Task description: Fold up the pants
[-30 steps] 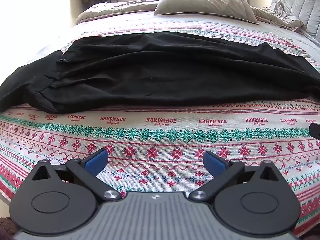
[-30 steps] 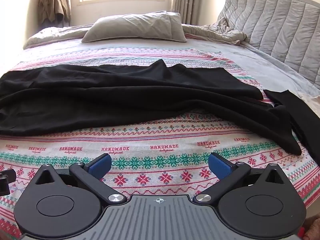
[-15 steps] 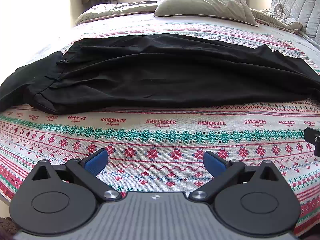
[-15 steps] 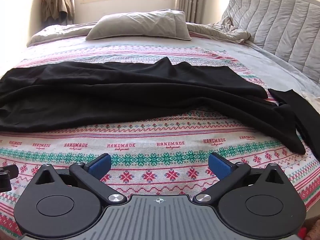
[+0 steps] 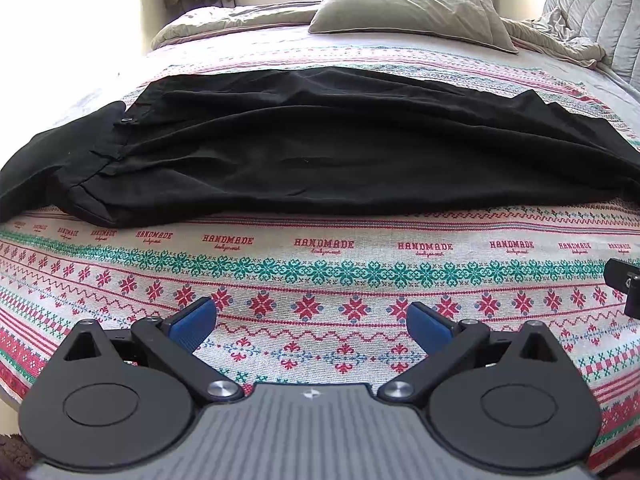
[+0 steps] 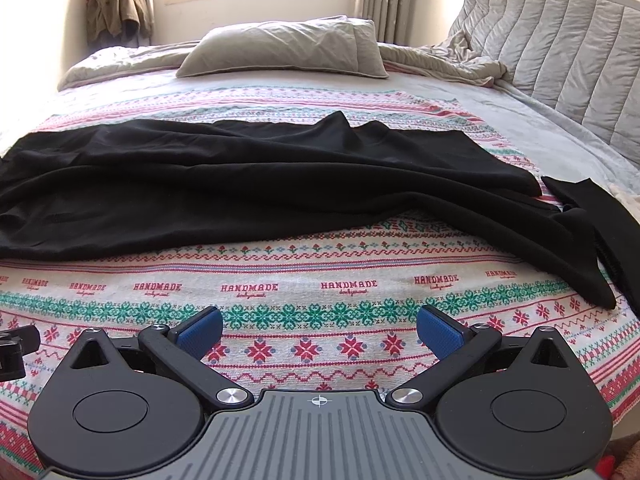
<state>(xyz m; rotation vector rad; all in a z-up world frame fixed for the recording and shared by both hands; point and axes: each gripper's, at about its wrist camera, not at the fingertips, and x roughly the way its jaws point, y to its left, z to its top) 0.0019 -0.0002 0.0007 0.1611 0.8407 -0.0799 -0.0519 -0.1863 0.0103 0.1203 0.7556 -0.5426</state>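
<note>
Black pants (image 5: 320, 148) lie spread sideways across the patterned blanket, waistband with a button at the left, legs running right. In the right wrist view the pants (image 6: 260, 196) end in leg hems at the right, near the bed's edge. My left gripper (image 5: 312, 322) is open and empty, hovering over the blanket short of the pants' near edge. My right gripper (image 6: 320, 330) is open and empty, also short of the pants. Each gripper's edge shows in the other's view.
The patterned "HANDMADE" blanket (image 5: 320, 272) covers the bed. A grey pillow (image 6: 284, 48) and rumpled duvet lie at the far end. A padded headboard (image 6: 560, 52) stands at the right. A jacket (image 6: 120, 4) hangs by the window.
Both grippers have moved slightly forward and up over the blanket toward the pants. Both stayed open. The pants have not moved.
</note>
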